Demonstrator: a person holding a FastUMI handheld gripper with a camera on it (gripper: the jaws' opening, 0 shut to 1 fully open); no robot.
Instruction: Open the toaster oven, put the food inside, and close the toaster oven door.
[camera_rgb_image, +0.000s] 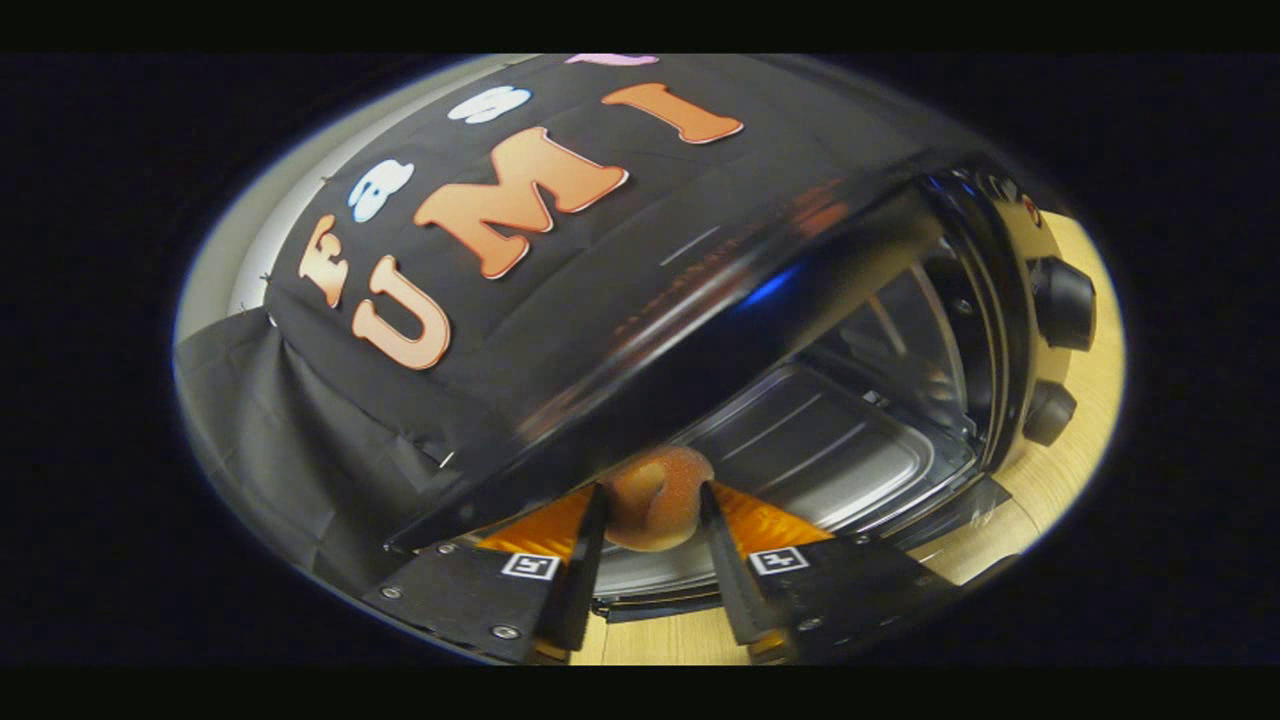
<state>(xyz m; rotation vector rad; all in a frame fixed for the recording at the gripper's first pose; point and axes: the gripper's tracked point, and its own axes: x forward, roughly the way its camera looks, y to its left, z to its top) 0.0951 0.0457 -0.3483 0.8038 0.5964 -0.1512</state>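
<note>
Black cloth lines the booth behind a toaster oven (700, 330) that stands on a pale wooden tabletop (1080, 440), the whole scene tilted steeply in the gripper view. At the near end, the gripper (655, 500) holds a round, brown piece of food (655, 497), a small bun or doughnut by its look, with a lighter dimpled patch on its face. Both black fingers (585, 560) press against its sides, the jaws drawn in to roughly the width of the food, which sits at their tips. Orange padding shows on the outer part of each finger, and each finger carries a small square black-and-white marker (530, 566); the pattern on these is too small to read.

The oven's door (800, 545) hangs open, its lower edge lying near the tabletop just under the fingers. The food is poised at the mouth of the cavity, just below the oven's glossy black top edge, with a ribbed metal tray (800, 440) lying inside beyond it. Two dark round knobs (1062, 302) stand one above the other on the control panel beside the cavity. Small printing by the knobs is blurred and cannot be made out. No brand name is legible on the oven.
</note>
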